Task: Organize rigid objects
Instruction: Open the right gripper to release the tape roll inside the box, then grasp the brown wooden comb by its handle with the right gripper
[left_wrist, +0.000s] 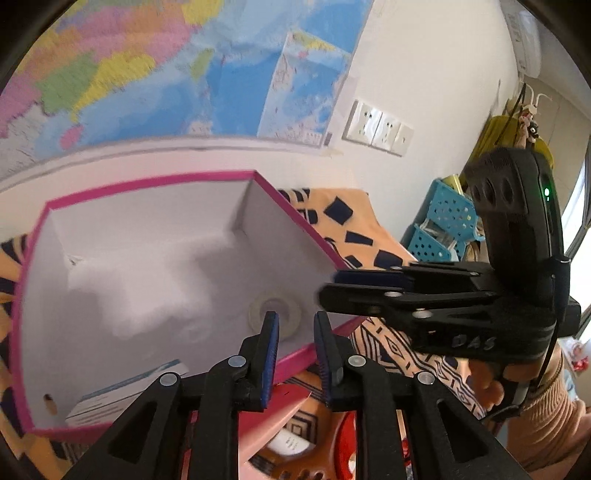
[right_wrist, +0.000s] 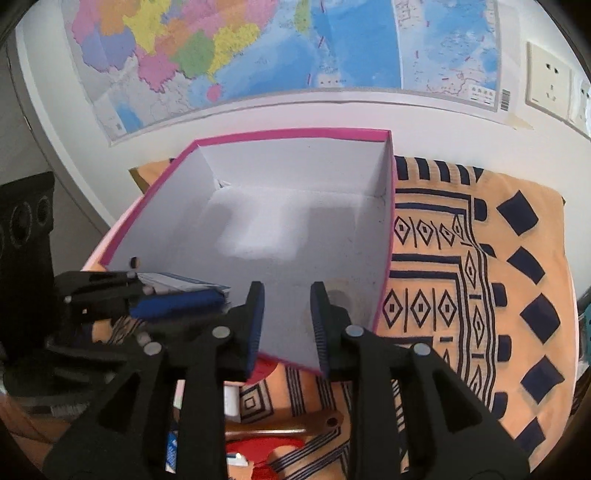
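Note:
A white box with a pink rim (left_wrist: 147, 186) (right_wrist: 295, 133) stands open on the patterned cloth. Inside it lie a clear tape roll (left_wrist: 275, 314) (right_wrist: 338, 295) near the front wall and a small blue-and-white carton (left_wrist: 129, 391) (right_wrist: 184, 284) in the front left corner. My left gripper (left_wrist: 296, 317) (right_wrist: 207, 299) hovers over the box's near rim, its jaws a little apart with nothing between them. My right gripper (right_wrist: 287, 291) (left_wrist: 328, 288) reaches over the same rim from the right, jaws also slightly apart and empty.
An orange cloth with dark patterns (right_wrist: 480, 258) covers the table. Red items (left_wrist: 343, 443) and a wooden-handled tool (right_wrist: 280, 428) lie below the grippers. A map (right_wrist: 258, 48) and sockets (left_wrist: 376, 125) are on the wall, blue baskets (left_wrist: 447, 218) at the right, a black speaker (right_wrist: 26, 221) at the left.

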